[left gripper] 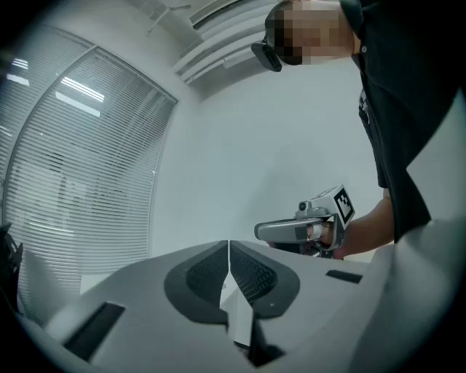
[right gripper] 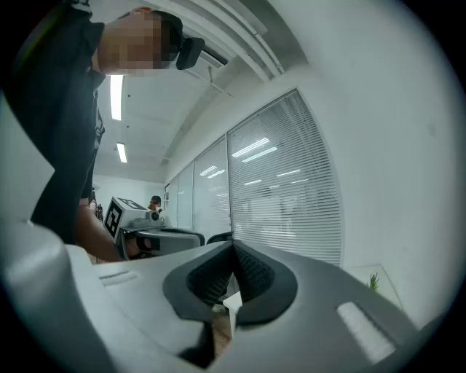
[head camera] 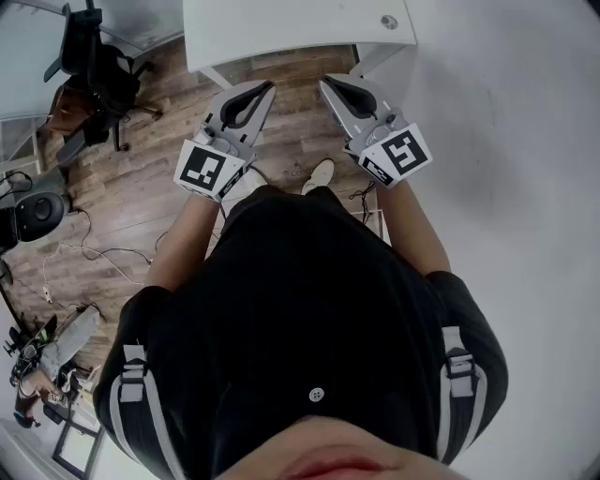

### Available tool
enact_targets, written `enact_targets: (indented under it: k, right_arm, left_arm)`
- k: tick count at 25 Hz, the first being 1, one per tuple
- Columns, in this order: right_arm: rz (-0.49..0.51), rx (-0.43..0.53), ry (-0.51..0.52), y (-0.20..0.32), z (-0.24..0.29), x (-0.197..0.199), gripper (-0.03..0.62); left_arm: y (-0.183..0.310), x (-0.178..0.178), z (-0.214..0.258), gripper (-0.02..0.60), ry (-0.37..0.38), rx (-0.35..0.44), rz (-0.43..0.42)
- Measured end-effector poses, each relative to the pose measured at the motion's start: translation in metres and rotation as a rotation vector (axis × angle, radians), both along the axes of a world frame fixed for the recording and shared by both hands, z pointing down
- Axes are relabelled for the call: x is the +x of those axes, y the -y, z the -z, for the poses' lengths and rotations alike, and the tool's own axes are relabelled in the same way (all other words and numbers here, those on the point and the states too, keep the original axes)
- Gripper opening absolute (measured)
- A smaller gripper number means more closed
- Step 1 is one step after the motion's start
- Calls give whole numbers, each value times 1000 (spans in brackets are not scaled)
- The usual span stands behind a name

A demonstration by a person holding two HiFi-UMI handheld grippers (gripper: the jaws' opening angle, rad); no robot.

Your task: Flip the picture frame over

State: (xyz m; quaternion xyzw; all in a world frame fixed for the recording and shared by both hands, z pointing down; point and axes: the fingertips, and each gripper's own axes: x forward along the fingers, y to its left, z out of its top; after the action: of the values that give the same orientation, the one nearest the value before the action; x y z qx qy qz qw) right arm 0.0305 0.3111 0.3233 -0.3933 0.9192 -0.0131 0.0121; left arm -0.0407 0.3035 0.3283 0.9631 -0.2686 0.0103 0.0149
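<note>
No picture frame shows in any view. In the head view both grippers are held level in front of the person's black-clad body, above the wooden floor, with their tips just short of a white table [head camera: 281, 33]. My left gripper [head camera: 265, 90] is shut with nothing between its jaws; the left gripper view shows its black pads [left gripper: 207, 275] closed together. My right gripper [head camera: 327, 82] is shut and empty too, its pads [right gripper: 251, 277] meeting. Each gripper view catches the other gripper beside it: the right gripper [left gripper: 261, 232] and the left gripper [right gripper: 199, 236].
A small round thing [head camera: 389, 22] lies on the white table. A black office chair [head camera: 94, 66] stands at the far left, with a black round device [head camera: 37, 211] and loose cables [head camera: 84, 253] on the floor. A white wall [head camera: 525, 141] runs along the right. Window blinds [right gripper: 291, 197] show.
</note>
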Motion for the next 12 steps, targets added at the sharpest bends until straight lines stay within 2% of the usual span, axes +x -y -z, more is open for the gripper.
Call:
enact_targets:
  k: [5,12]
  right_arm:
    - [-11,0,1,-9,-4,33,9]
    - [-51,-10,25,-11,-9,58,11]
  left_arm:
    - [-7,30,-1,12,0,0,10]
    - [-11,43,-11,12,17,-2,37]
